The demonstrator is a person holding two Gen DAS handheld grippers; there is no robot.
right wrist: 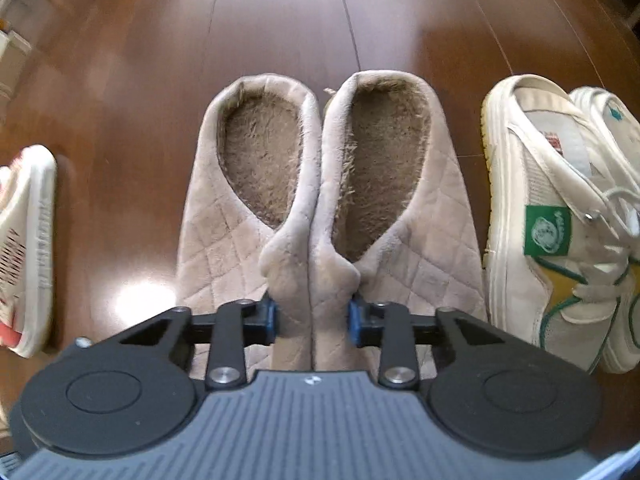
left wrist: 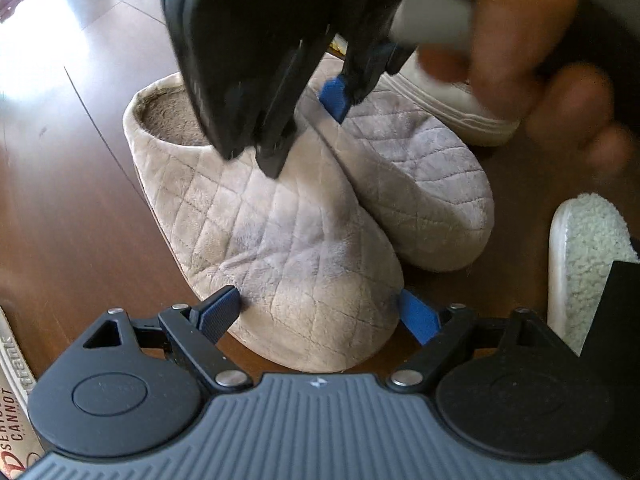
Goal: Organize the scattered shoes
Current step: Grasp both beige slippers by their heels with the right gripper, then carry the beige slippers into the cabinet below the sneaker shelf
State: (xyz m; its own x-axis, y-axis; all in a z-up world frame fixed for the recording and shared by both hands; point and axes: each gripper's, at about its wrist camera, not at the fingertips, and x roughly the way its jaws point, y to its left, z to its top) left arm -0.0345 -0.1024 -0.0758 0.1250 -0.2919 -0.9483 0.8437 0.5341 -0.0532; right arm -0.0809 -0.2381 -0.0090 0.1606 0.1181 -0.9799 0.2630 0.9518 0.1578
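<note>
Slippers: two beige quilted ones sit side by side on the dark wood floor [right wrist: 280, 20], inner walls touching. Right gripper [right wrist: 312, 316] points steeply down over them and is clamped on both inner walls at once; its blue pads [right wrist: 271, 316] press the plush from either side and the fabric bulges just above the pads. Ahead of that gripper the left slipper [right wrist: 224, 216] and right slipper [right wrist: 420, 216] show open fuzzy linings, heels farthest from it. To its right, apart from the slippers, a white sneaker with a green patch [right wrist: 548, 232] lies beside a second white shoe [right wrist: 612, 128]; to its left, well apart, a white shoe with red print [right wrist: 24, 248] is cut by the frame edge. Left gripper [left wrist: 320, 312] comes at the pair from the toe end, jaws wide, nothing pinched: one pad sits just off the near slipper [left wrist: 288, 240] toe on the left, the other in the gap on the right, next to the far slipper [left wrist: 420, 184]. Contact on either pad: cannot tell. Beyond the left gripper, the right gripper [left wrist: 308, 128] and the person's hand [left wrist: 520, 60] holding it are blurred across the top, fingers down between the two slippers. Right of the left gripper a white fleecy slipper [left wrist: 584, 264] is partly visible; behind the far slipper, a white shoe sole [left wrist: 460, 108]; at far left, a printed paper [left wrist: 12, 392].
</note>
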